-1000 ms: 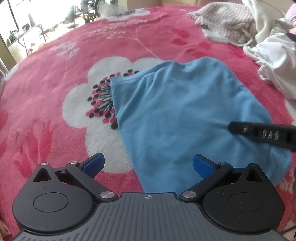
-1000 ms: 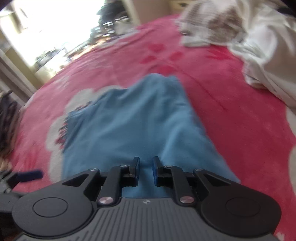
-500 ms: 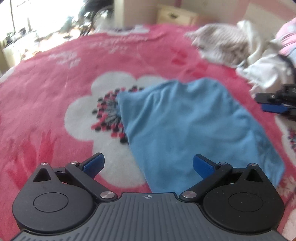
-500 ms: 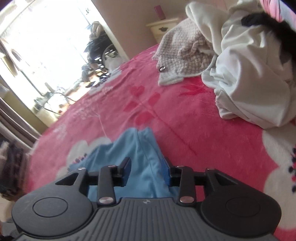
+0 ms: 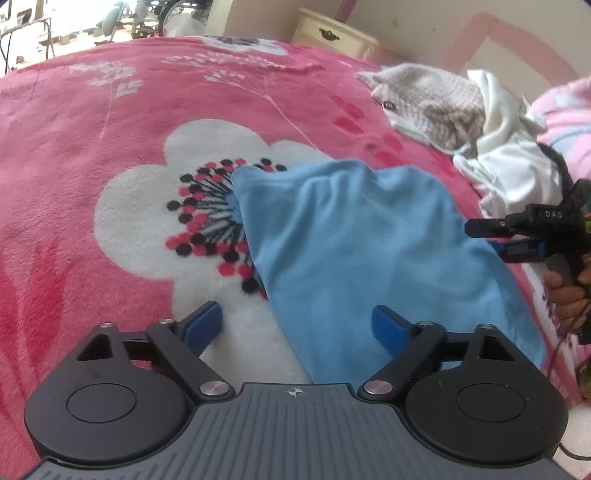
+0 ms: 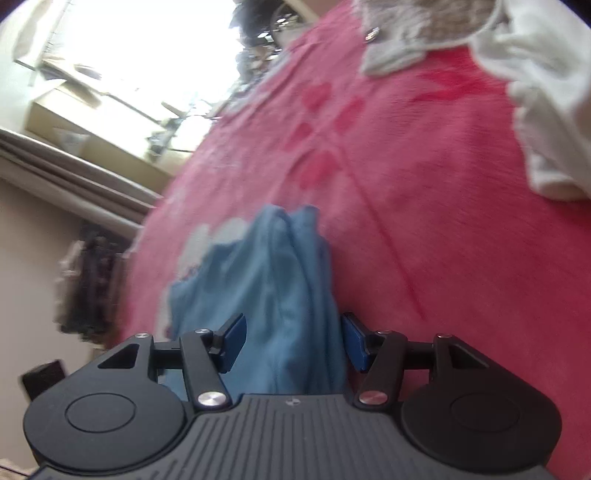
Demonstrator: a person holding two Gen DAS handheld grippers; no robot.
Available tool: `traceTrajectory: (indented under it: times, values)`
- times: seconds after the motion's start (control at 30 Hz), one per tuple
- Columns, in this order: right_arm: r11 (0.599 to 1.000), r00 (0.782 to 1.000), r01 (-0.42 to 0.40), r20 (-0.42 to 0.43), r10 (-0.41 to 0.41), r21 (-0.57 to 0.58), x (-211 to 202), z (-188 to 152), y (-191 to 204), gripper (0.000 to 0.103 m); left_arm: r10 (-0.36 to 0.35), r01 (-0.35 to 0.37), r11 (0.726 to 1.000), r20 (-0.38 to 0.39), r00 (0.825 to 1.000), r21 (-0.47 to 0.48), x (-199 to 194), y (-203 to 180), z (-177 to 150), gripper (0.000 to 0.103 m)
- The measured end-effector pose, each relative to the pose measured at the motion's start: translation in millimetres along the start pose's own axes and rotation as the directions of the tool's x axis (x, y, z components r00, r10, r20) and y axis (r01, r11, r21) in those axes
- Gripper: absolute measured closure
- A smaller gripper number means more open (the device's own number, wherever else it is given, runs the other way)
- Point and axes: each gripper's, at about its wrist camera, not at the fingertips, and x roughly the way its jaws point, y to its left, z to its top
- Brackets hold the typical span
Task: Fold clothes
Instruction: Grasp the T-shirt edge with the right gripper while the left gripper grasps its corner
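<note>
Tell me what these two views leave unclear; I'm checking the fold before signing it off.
- Blue garment, left wrist view: its near edge is hidden behind the left gripper body.
- Blue garment, right wrist view: motion blur hides whether the right gripper, jaws opening, still touches it.
- White clothes, left wrist view: cut off by the frame edge and the right gripper.
- Knit garment, right wrist view: cropped at the top, blurred.
</note>
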Motion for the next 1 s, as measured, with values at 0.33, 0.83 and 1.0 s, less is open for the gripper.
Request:
traceTrajectory:
  times: [0.33, 0.83, 1.0]
  values:
    - [0.971, 0.966, -0.236, -0.115, 0.231, -0.031, 63.4, 45.2, -0.4, 0.06, -0.074, 0.073, 0.997, 0.045, 0.996, 0.027, 31.2, 11.5, 33.5, 0.034]
    - [0.952, 0.967, -0.252, -0.086, 0.24, -0.176, 45.1, 32.9, 46.8, 0.086, -0.156, 0.165, 0.98, 0.085, 0.984, -0.114, 37.4, 20.9, 41.8, 0.088]
    - [0.941, 0.981, -0.194, -0.024, 0.195, -0.276, 22.1, 21.5, 82.8, 0.086, -0.156, 0.169, 0.979, 0.115, 0.981, -0.115, 36.1, 14.6, 37.0, 0.095]
